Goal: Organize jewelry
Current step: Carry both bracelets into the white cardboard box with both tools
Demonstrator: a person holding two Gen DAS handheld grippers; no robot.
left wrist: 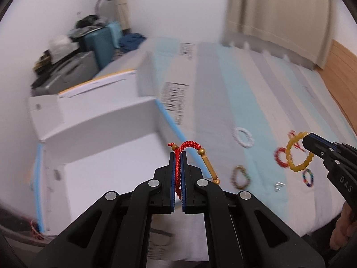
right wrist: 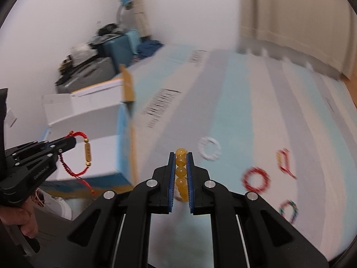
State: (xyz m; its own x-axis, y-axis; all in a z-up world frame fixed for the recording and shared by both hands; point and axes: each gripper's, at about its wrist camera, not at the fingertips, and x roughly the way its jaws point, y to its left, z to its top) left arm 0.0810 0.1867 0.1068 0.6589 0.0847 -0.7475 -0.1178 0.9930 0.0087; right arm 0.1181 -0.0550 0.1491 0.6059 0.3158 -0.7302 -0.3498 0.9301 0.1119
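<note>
Covering bed, striped sheet [left wrist: 234,89], curtain [left wrist: 279,17] behind

Soft, even indoor light, strong motion blur across both fisheye views, edges bowed and vignetted black

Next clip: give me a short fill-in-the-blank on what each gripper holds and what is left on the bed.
1. The left gripper is shut on the ____ cord bracelet.
2. The right gripper is shut on the ____ bead bracelet.
3. The white ring bracelet lies on the striped ____.

Missing words: red; yellow; bed
</note>
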